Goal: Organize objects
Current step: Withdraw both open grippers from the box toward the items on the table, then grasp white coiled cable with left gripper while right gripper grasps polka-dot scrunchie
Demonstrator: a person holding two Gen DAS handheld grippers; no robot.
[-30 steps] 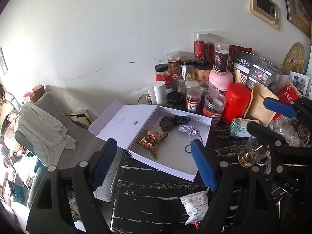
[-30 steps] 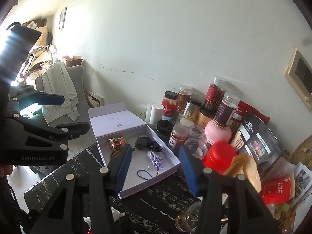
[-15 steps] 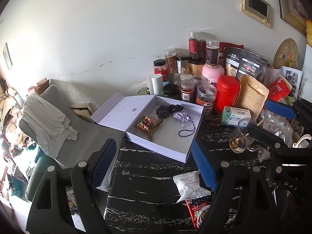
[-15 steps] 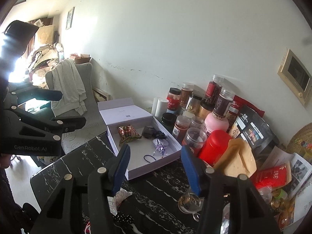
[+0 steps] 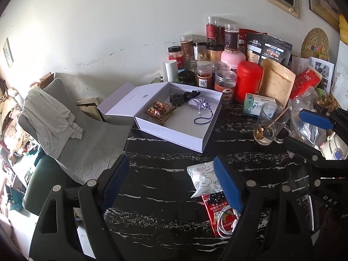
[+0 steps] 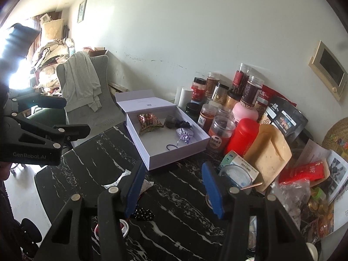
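White snack packet (image 5: pixel 203 178) beside left claw (image 5: pixel 171 181), both claws apart, empty, right claw (image 6: pixel 171 187)

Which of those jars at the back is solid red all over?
The red canister standing between the clear jar with an orange label and the tan pouch. The other jars are see-through or pink.

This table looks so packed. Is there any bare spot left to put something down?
Yes: the dark tabletop in front of the white box, left of the snack packets. The box's front half is bare too. Crowded: the jars by the wall.
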